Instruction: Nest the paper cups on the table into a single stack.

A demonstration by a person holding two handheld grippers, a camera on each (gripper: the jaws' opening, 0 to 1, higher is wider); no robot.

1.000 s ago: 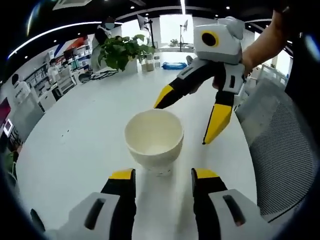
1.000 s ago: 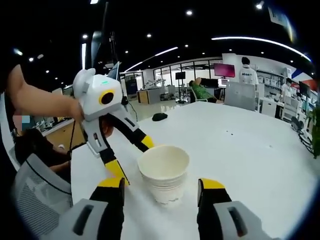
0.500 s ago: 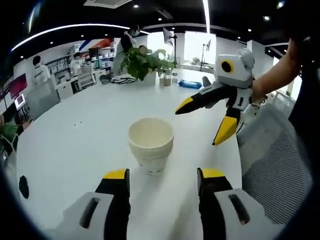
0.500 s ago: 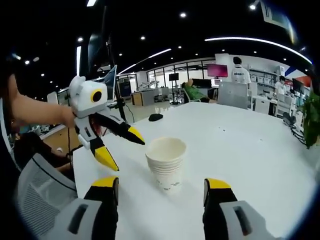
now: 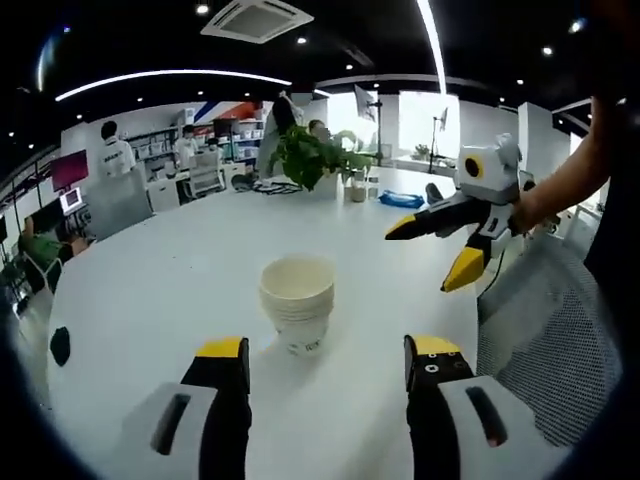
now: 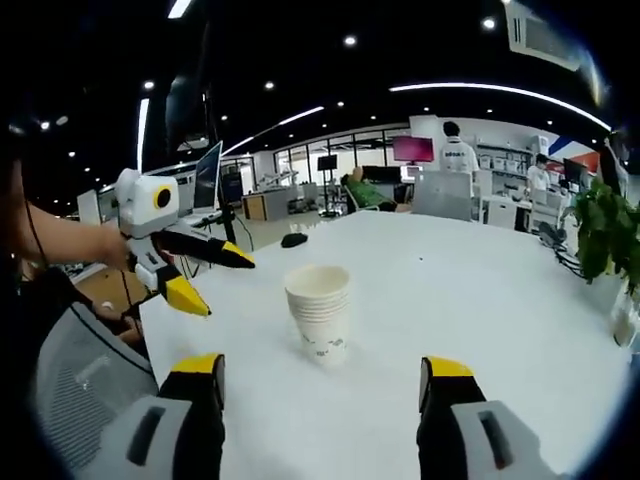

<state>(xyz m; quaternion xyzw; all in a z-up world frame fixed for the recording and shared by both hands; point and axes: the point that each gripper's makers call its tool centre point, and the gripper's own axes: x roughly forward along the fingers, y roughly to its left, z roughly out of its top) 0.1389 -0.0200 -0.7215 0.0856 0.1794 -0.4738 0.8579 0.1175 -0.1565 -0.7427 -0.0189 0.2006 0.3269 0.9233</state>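
Both of my grippers stand with jaws spread wide and nothing between them. In the left gripper view my left gripper rises from the bottom edge, and the stack of paper cups stands at frame centre, just above the gap between its yellow tips. In the right gripper view my right gripper frames the same stack in the same way.

Change over the last second: the stack appears smaller and farther up the frame in both views, and its ribbed lower rims are now visible where previously I looked mostly into the top cup. My right gripper has moved from beside the cup toward the right edge of the left gripper view; my left gripper has drifted to the left edge of the right gripper view. I judge this as both hands withdrawing.

Consequence for the task: the cups sit nested as one upright stack on the white table, free of both grippers. No loose cup is visible on the surrounding surface. I judge the nesting complete.
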